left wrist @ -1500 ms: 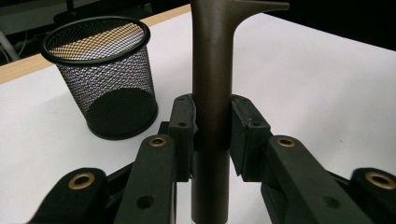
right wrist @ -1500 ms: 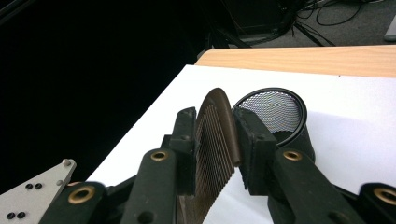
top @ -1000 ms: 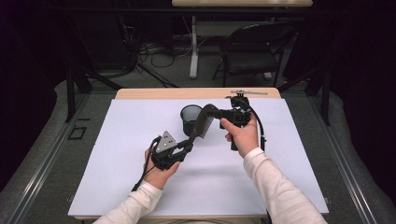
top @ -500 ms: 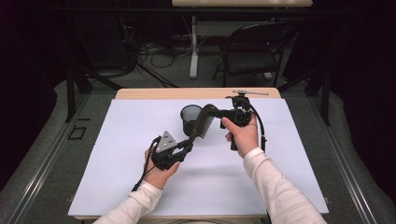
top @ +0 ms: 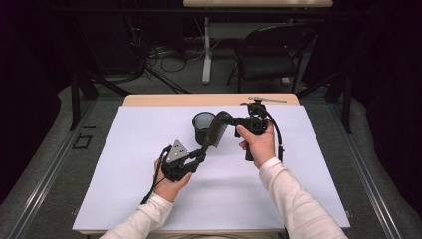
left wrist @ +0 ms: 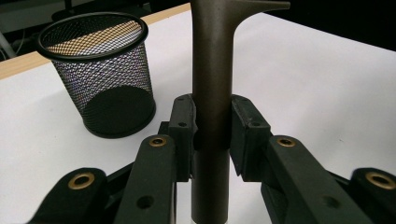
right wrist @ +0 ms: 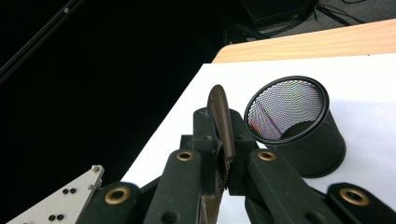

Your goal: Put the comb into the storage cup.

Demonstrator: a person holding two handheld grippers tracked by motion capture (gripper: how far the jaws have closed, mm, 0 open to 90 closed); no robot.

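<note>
Above the white table [top: 124, 199], a dark brown plastic comb [top: 214, 132] spans both grippers. Left gripper [left wrist: 212, 135] pinches its smooth round handle; right gripper [right wrist: 223, 154] clamps the toothed end. Black wire-mesh cup [top: 203, 127] stands upright just behind.

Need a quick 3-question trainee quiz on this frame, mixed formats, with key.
1. True or false: both the left gripper and the right gripper are shut on the comb.
2. The mesh cup is: A) lying on its side B) standing upright on the white table cover C) held in a gripper.
3. Fill in: the left gripper's jaws clamp the comb's ____.

Key: 1 true; 2 B; 3 handle.
</note>
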